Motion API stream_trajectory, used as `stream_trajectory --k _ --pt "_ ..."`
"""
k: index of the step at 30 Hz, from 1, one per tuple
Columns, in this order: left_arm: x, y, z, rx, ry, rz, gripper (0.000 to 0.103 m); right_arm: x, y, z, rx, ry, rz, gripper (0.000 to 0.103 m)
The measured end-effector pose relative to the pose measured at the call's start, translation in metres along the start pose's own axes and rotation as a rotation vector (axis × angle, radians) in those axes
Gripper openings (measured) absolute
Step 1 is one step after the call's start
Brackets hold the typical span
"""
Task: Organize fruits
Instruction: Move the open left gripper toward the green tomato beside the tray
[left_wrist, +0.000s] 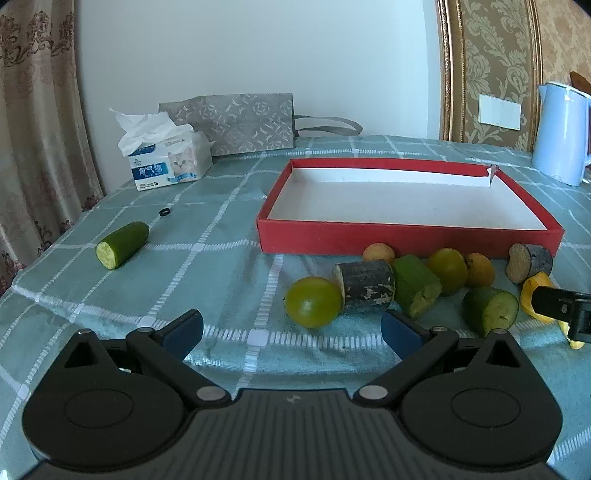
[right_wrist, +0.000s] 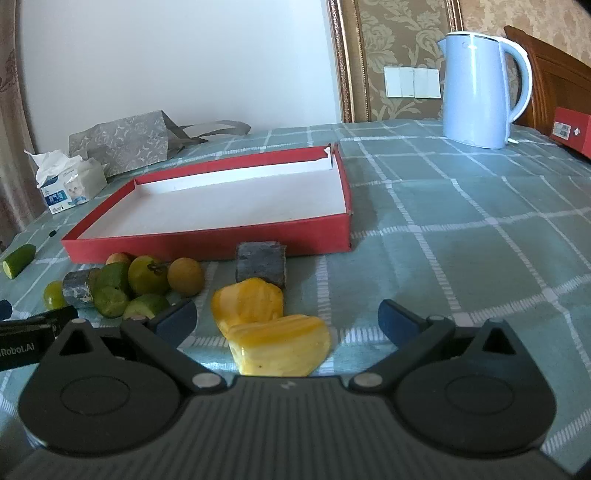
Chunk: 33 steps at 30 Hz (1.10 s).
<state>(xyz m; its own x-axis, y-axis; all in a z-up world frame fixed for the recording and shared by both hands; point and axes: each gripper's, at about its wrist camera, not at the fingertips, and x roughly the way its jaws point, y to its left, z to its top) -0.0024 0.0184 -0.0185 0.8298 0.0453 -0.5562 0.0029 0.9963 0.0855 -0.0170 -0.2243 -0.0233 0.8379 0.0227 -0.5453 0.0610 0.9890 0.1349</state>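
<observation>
An empty red box (left_wrist: 406, 238) (right_wrist: 207, 242) with a white floor lies on the checked cloth. Before its near wall sits a cluster: a green plum (left_wrist: 313, 302), a dark cane piece (left_wrist: 365, 286), cucumber chunks (left_wrist: 415, 286) (left_wrist: 489, 309), more round fruits (left_wrist: 447, 270) (right_wrist: 185, 276) and a second cane piece (right_wrist: 261, 263). My left gripper (left_wrist: 291, 326) is open just short of the green plum. My right gripper (right_wrist: 286, 317) is open with two yellow jackfruit pieces (right_wrist: 247, 302) (right_wrist: 280, 345) between its fingers. A lone cucumber piece (left_wrist: 122, 244) lies far left.
A tissue box (left_wrist: 170, 162) and a grey patterned bag (left_wrist: 229, 123) stand at the back left by the wall. A pale blue kettle (right_wrist: 480, 88) stands at the back right, with another red box (right_wrist: 572, 129) at the right edge. A small black item (left_wrist: 164, 211) lies on the cloth.
</observation>
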Motion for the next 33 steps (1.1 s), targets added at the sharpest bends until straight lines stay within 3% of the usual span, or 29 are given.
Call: stream_trajectory --k 14,25,33 --pt "-0.005 0.001 -0.005 0.094 -0.046 -0.027 0.103 0.0 -0.001 0.0 0.006 0.002 0.01 0.103" --pt "0.018 0.017 0.001 0.108 0.017 -0.024 0.103 0.003 0.0 0.0 0.011 0.019 0.011 0.103" --pt "0.025 0.018 0.01 0.126 0.016 -0.023 0.103 0.004 0.002 -0.001 -0.002 0.028 0.006 0.103"
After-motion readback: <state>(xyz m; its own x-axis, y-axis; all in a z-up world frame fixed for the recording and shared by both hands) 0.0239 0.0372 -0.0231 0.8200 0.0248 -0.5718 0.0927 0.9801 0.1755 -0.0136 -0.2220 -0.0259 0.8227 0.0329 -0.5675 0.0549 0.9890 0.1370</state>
